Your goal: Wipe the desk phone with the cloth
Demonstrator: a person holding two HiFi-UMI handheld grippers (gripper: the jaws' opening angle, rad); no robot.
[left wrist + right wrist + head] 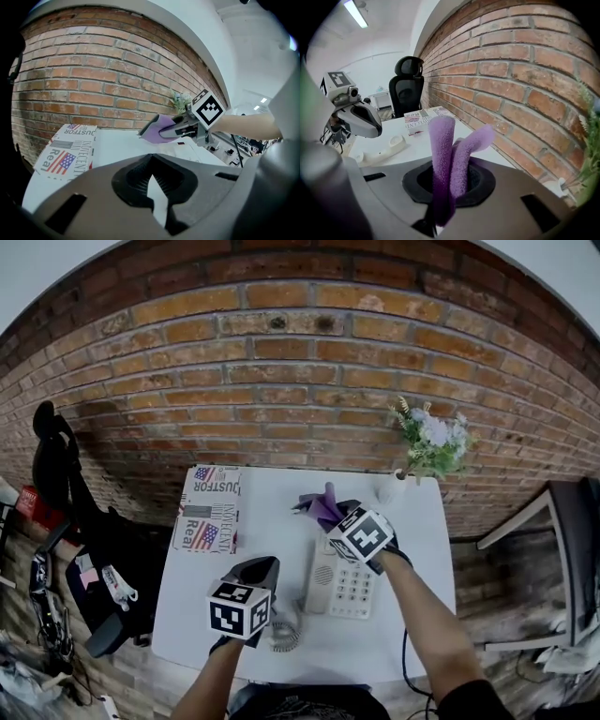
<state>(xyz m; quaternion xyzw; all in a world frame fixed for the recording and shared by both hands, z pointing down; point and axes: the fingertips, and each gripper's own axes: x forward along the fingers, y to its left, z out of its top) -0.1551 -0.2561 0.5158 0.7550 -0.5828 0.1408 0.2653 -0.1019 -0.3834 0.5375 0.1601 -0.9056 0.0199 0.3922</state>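
Observation:
A white desk phone [343, 585] with a keypad lies on the white table [412, 521]. Its handset [387, 146] is off the base and rests on the table, with the coiled cord [284, 635] beside it. My right gripper [335, 515] hovers over the phone's far end, shut on a purple cloth [319, 503] that sticks out past its jaws [443, 140]. My left gripper [262, 567] is left of the phone, over the handset, jaws together with nothing in them. From the left gripper view the right gripper [185, 125] and cloth [161, 128] hang above the phone [190, 151].
A newspaper with flag print [208, 508] lies on the table's far left. A small vase of flowers [429, 442] stands at the far right corner by the brick wall [281, 381]. A black office chair [407, 83] stands beyond the table; bags [89, 549] hang at left.

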